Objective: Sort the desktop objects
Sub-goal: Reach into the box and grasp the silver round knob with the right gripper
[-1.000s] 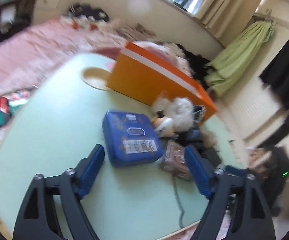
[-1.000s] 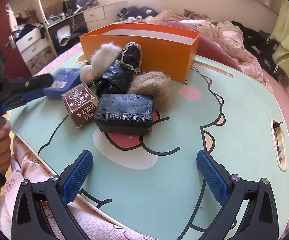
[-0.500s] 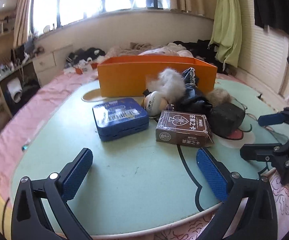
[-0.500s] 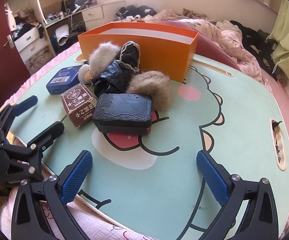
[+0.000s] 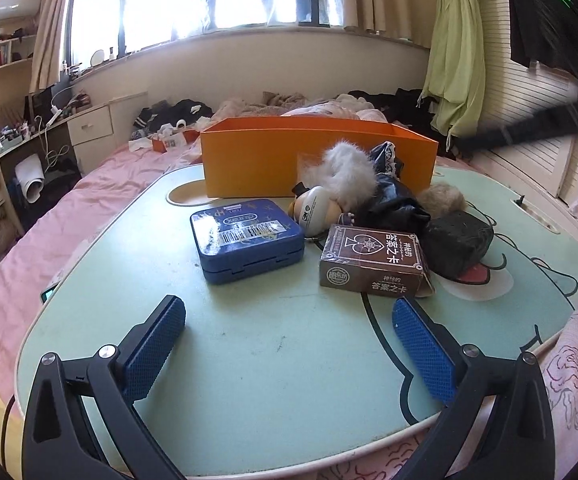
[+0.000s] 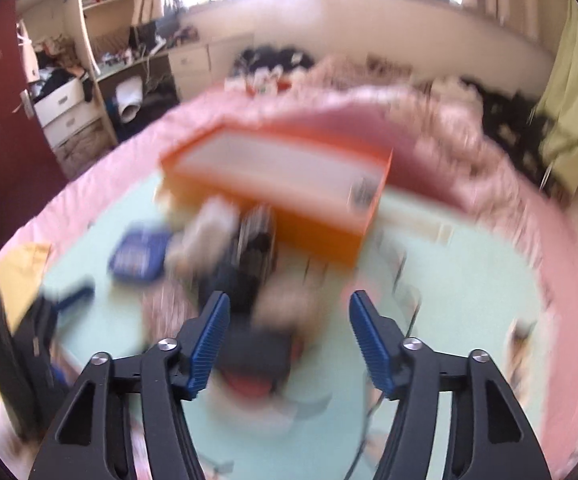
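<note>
Blue rectangular hinged tin (image 5: 247,239) centre frame on mint surface (image 5: 249,360): rigid, slick; grip long sides; left gripper (image 5: 289,344) fingers released wide, empty; right gripper (image 6: 289,336) fingers just been closing, nothing between.

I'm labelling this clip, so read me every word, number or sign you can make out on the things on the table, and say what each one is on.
"答案之卡": front side of the brown card box.
"神秘的 答案之卡": its top, upside down from this view, beside a spade sign.
Blue tin: a barcode sticker and a logo, too small to read.
White egg-shaped toy: a small round mark, not legible.
Right wrist view: too blurred to read anything.
</note>
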Motion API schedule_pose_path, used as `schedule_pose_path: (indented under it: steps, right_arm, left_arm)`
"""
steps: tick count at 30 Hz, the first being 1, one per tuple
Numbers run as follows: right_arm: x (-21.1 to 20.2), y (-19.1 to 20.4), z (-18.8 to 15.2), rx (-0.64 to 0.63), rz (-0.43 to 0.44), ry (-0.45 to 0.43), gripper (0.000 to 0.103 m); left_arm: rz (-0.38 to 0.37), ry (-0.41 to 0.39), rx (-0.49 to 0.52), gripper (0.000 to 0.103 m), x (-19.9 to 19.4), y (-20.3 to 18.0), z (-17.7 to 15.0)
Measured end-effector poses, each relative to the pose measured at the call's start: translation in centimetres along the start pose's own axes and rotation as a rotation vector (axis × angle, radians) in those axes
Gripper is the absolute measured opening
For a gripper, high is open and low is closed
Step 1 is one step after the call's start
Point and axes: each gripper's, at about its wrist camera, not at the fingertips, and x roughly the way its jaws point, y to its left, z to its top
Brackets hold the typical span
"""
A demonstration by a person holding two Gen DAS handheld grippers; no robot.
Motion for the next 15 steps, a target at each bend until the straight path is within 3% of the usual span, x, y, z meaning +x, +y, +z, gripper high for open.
schedule_pose_path:
  steps: [3, 6, 7, 9, 15]
  right_arm:
    - [1.8, 0.0, 5.0, -0.05, -0.079, 0.033, 0.052]
    - [7.7, -0.7, 9.3, -0.064, -0.121, 0.197, 0.042]
    - [9.7, -1.1, 10.0, -0.057, -0.129, 0.255, 0.033]
    - [13.1, -1.3, 10.8, -0.078, -0.18, 0.34, 0.024]
    - [17.5, -1.2, 10.2, -0.114, -0.293, 0.465, 0.023]
  left_arm:
    - [-0.001, -0.001, 0.0, 0.103, 0.0, 0.0, 0.0]
    - [-0.002, -0.002, 0.001, 0.103, 0.0, 0.1, 0.0]
    - [-0.002, -0.004, 0.001, 0.103, 0.0, 0.0, -0.1]
    - [-0.003, -0.005, 0.001, 0.103, 0.0, 0.0, 0.0]
    - [-0.008, -0.011, 0.001, 0.103, 0.0, 0.0, 0.1]
